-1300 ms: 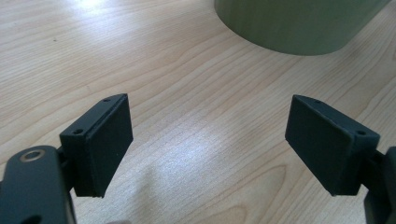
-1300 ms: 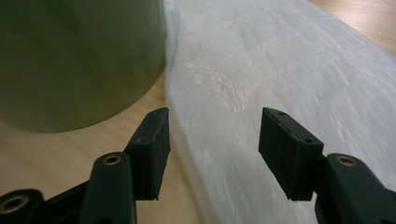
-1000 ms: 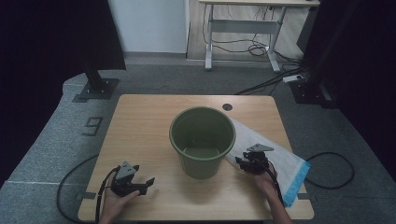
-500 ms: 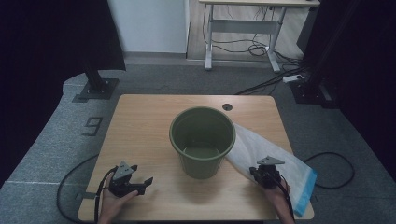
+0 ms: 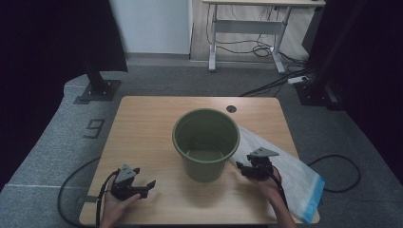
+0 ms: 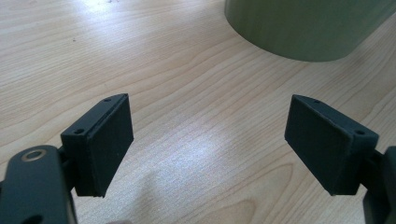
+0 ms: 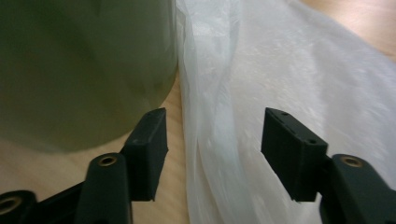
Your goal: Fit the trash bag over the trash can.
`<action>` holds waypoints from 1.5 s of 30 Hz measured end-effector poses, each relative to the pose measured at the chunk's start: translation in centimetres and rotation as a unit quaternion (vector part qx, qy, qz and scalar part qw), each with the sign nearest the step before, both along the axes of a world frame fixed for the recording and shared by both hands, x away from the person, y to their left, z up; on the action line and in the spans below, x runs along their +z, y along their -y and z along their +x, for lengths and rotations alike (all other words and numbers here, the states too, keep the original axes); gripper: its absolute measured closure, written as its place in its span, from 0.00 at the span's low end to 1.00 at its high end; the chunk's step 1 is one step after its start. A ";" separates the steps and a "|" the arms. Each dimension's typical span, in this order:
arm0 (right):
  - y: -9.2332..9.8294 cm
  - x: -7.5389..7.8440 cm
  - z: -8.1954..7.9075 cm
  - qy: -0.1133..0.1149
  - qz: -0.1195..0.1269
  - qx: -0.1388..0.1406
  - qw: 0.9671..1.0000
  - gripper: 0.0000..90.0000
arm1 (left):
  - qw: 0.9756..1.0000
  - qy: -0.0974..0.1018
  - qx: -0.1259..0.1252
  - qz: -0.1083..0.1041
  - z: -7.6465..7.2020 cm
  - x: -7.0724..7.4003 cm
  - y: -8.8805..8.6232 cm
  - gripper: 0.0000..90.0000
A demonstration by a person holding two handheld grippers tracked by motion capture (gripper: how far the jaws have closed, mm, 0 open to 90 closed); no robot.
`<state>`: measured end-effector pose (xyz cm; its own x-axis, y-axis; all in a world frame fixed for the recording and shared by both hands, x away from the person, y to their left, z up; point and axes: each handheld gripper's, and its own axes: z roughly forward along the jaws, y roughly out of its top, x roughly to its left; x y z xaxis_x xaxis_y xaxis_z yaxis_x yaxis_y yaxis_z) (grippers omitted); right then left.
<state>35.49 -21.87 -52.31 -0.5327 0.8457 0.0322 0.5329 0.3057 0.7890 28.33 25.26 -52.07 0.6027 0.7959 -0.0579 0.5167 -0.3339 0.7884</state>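
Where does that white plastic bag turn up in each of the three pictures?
High view: the white plastic bag lies right of centre, on the table's right edge.
Left gripper view: not in it.
Right gripper view: the bag covers the middle and right.
Shared landmark: the green bucket, beside the bag.

A rectangular light-wood counter (image 5: pixel 147 123) with a small round hole (image 5: pixel 231 109) near its far edge carries two things. A dark green plastic bucket (image 5: pixel 206 142) stands upright near its middle, and a flat white plastic bag with a blue edge (image 5: pixel 294 173) lies just beside it, reaching over the counter's right near corner.
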 end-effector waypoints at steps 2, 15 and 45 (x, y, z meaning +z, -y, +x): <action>-0.5 -0.4 0.7 -0.004 0.002 0.003 1.000 0.43 | 1.000 -0.001 0.000 0.000 0.0 0.0 0.0 0.17; -2.5 -1.8 3.2 -0.016 -0.025 0.014 0.999 0.47 | 1.000 -0.003 0.001 0.002 0.1 -0.2 0.0 0.17; -0.2 -2.4 3.5 -0.028 -0.020 -0.020 0.999 0.98 | 1.000 0.002 -0.011 0.022 0.0 -0.1 0.9 0.17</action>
<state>38.99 -21.69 -54.71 -0.4962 0.8678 0.0261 0.5886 0.3142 0.7449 28.29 24.35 -52.15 0.6197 0.7846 -0.0208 0.5062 -0.3793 0.7745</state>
